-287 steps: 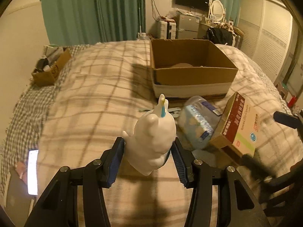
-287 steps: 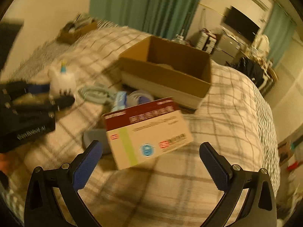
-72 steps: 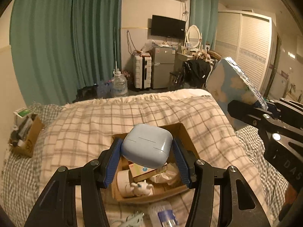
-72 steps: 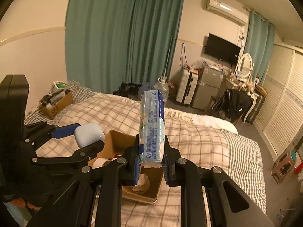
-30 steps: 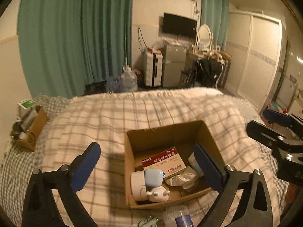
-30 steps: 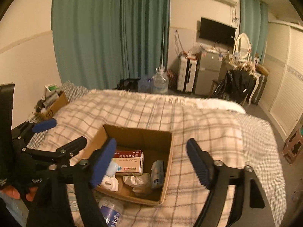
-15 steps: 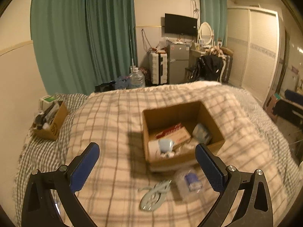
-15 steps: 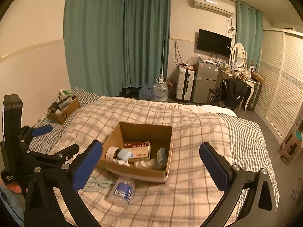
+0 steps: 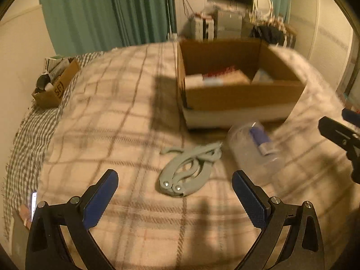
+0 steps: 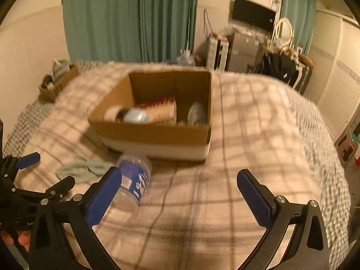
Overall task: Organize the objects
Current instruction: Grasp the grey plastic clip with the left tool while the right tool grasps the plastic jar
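Note:
A cardboard box (image 9: 238, 94) (image 10: 157, 132) sits on the plaid bed and holds a red-and-white carton (image 10: 160, 110), a pale blue case (image 10: 136, 115), a white roll and a tissue pack (image 10: 196, 113). In front of it lie a grey-green folding hanger (image 9: 187, 168) (image 10: 82, 166) and a clear plastic bottle with a blue label (image 9: 254, 145) (image 10: 132, 182). My left gripper (image 9: 175, 199) is open and empty, low over the bed just before the hanger. My right gripper (image 10: 177, 193) is open and empty, its left finger beside the bottle.
A small cardboard box of odds and ends (image 9: 55, 84) (image 10: 57, 81) sits at the bed's left edge. A phone (image 9: 33, 204) lies at the near left edge. Green curtains, a fridge, a TV and wardrobes stand beyond the bed.
Both grippers have dropped and come much closer to the bed. The hanger and bottle now lie just ahead of the fingers. Both stay open and empty.

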The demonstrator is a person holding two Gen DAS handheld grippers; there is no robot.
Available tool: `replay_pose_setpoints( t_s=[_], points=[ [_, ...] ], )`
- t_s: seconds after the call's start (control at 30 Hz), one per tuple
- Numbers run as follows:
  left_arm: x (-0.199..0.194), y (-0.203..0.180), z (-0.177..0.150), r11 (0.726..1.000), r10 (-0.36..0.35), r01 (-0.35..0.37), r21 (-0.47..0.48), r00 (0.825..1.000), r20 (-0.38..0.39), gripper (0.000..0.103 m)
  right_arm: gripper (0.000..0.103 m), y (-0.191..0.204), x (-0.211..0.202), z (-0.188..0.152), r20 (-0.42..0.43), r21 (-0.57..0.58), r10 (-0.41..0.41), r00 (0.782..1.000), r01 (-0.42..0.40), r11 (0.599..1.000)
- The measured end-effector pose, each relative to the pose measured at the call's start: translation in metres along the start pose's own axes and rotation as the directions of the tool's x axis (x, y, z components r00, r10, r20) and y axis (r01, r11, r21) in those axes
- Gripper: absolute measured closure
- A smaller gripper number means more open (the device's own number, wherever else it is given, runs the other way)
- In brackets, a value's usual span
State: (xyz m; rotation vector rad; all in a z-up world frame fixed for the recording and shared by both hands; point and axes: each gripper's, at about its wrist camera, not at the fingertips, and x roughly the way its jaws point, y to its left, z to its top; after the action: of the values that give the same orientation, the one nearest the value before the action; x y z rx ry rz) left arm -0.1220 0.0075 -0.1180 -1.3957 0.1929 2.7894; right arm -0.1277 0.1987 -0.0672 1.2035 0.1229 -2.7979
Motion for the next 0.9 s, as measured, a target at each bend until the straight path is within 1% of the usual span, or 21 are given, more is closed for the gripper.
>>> replay_pose_setpoints(
  t_s=[0.07,0.2,0.27,0.3,0.4,0.47,0.5,0.53,0.6,0.67,0.77,0.8,0.9],
  points=[
    [0.009,-0.002,0.0,0.999,0.024,-0.023,0.022,1.0,-0.021,0.0,0.0,-0.003,0.01,-0.006,-0.028,0.022,0.022,0.999,-0.021,1.0],
    [0.02,-0.012,0.011,0.991,0.056,-0.055,0.118,0.998,-0.007,0.0,0.0,-0.006,0.02,-0.011,-0.063,0.054,0.033,0.997,-0.03,0.998],
    [0.031,-0.021,0.015,0.985,0.042,-0.037,0.169,0.999,-0.027,0.0,0.0,-0.006,0.022,-0.012,-0.067,0.058,0.033,0.997,-0.03,0.998],
    [0.039,-0.025,0.015,0.981,0.033,-0.022,0.191,0.998,-0.051,0.002,0.0,-0.005,0.023,-0.012,-0.07,0.059,0.033,0.997,-0.029,0.998],
    [0.06,-0.031,0.013,0.974,0.054,-0.028,0.224,0.992,-0.114,0.019,0.0,-0.004,0.025,-0.013,-0.077,0.059,0.027,0.997,-0.023,0.998],
    [0.065,-0.036,0.012,0.969,0.047,-0.014,0.247,0.991,-0.127,0.025,0.0,-0.003,0.026,-0.014,-0.082,0.056,0.02,0.996,-0.015,0.998],
    [0.064,-0.037,0.012,0.967,0.041,-0.007,0.254,0.991,-0.127,0.033,0.0,-0.003,0.026,-0.015,-0.083,0.055,0.016,0.996,-0.012,0.998],
    [0.062,-0.038,0.011,0.966,0.032,0.001,0.259,0.992,-0.123,0.035,0.0,-0.002,0.027,-0.015,-0.085,0.053,0.011,0.996,-0.007,0.999],
    [0.058,-0.039,0.009,0.965,0.028,0.0,0.261,0.994,-0.105,0.036,0.0,-0.001,0.026,-0.016,-0.082,0.047,0.002,0.997,0.002,0.999],
    [0.047,-0.035,0.007,0.971,0.021,-0.004,0.24,0.997,-0.07,0.037,0.0,0.001,0.023,-0.016,-0.073,0.04,-0.005,0.997,0.008,0.999],
    [0.025,-0.025,0.003,0.985,-0.006,0.009,0.172,1.0,-0.019,0.037,0.0,0.004,0.019,-0.015,-0.058,0.027,-0.019,0.998,0.021,0.999],
    [0.018,-0.019,0.001,0.991,-0.016,0.016,0.136,1.0,-0.006,0.037,0.0,0.005,0.018,-0.014,-0.055,0.023,-0.023,0.998,0.025,0.999],
    [0.006,-0.002,0.0,0.998,-0.021,0.02,0.055,1.0,0.013,0.037,0.0,0.013,0.018,-0.011,-0.063,0.006,-0.021,0.998,0.022,1.0]
  ],
)
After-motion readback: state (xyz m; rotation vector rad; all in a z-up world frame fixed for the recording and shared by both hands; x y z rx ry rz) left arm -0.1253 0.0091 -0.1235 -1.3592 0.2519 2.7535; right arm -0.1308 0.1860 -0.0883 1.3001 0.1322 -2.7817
